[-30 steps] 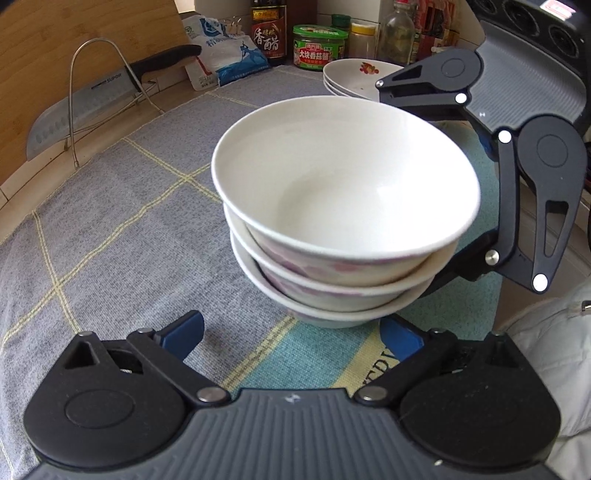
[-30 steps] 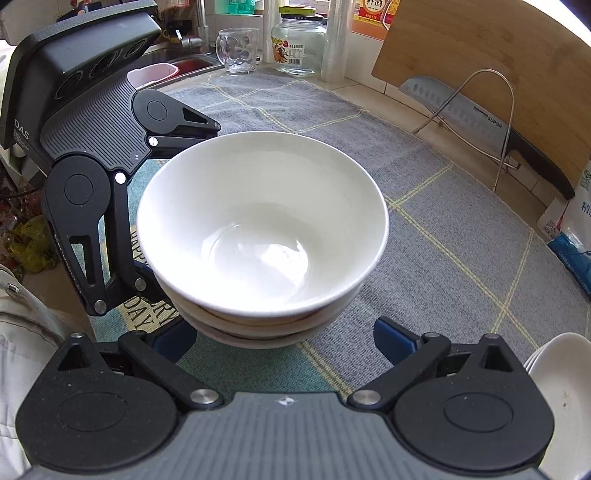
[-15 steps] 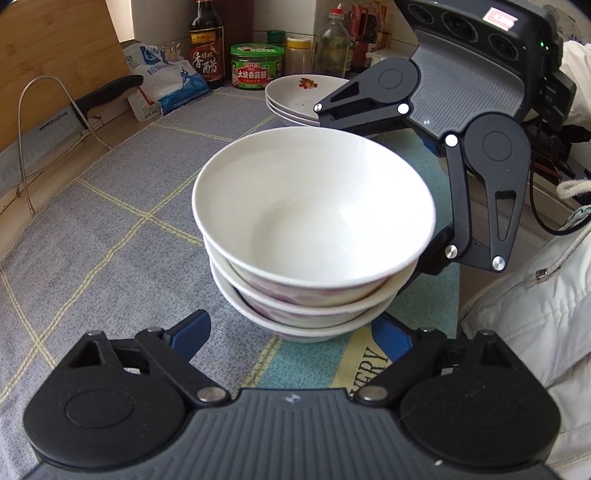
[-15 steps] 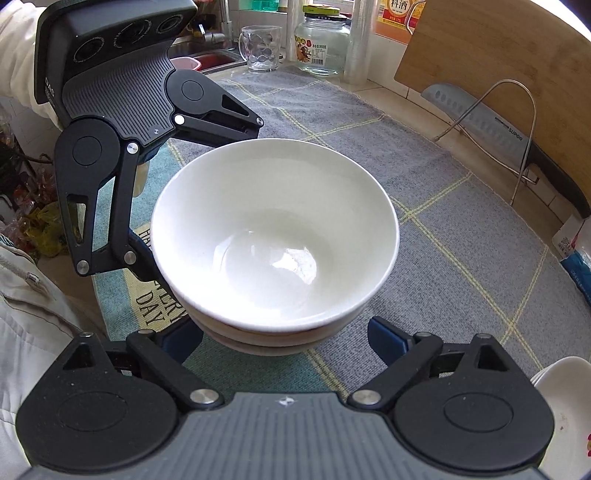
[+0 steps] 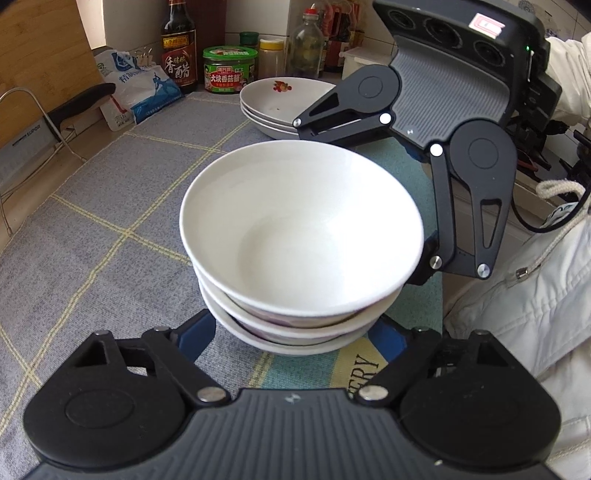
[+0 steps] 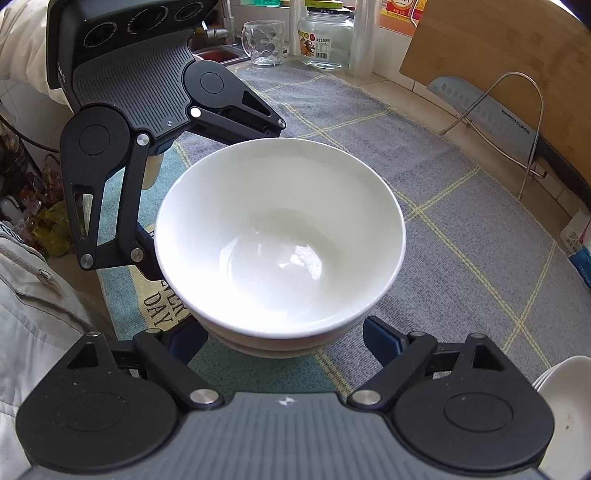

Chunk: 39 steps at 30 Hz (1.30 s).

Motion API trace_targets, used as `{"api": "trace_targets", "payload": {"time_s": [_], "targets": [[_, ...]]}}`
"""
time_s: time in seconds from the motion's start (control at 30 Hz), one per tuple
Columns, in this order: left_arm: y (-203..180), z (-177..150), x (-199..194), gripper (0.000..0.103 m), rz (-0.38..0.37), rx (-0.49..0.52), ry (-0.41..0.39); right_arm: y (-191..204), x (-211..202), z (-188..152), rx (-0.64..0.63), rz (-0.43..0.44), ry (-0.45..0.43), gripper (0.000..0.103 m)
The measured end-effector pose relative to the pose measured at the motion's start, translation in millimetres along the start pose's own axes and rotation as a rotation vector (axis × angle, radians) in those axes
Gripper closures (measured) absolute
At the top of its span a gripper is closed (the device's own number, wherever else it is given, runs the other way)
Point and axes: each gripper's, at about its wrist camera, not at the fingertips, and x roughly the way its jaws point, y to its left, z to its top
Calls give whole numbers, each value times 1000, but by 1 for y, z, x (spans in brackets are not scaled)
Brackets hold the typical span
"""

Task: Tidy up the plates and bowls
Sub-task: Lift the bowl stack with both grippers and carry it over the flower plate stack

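Observation:
A stack of three white bowls is held between both grippers above a grey checked cloth; it also shows in the right wrist view. My left gripper has its blue fingers spread wide around the stack's base from one side. My right gripper does the same from the opposite side. Each gripper appears across the stack in the other's view. A stack of white plates with a small red motif sits behind the bowls, and its edge shows in the right wrist view.
Sauce bottles and jars and a blue-white bag line the back. A cleaver on a wire rack leans against a wooden board. A glass mug and jar stand near the sink. A teal mat lies under the bowls.
Both grippers have carried the bowl stack toward the plates and jars; the plate stack now looks nearer and larger. The hold on the bowls looks the same.

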Motion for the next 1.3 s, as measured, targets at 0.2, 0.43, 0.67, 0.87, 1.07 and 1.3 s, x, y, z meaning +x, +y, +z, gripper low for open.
{"api": "trace_targets", "payload": {"time_s": [0.2,0.43,0.67,0.87,1.07,1.3], "targets": [[1,0,-1,18,-22,21,1,0,0,1,-3,13,7,15],[2,1,1,18,-33,28,4,0,1,3,-1,16,12,17],[3,2,2,18,-44,27,7,0,2,3,0,18,18,17],[2,2,2,18,-36,29,6,1,2,4,1,15,21,17],[-2,2,0,19,-20,27,5,1,-2,5,4,9,19,18],[-8,23,0,19,-1,35,-10,-10,-24,-1,0,-10,1,18]]}}
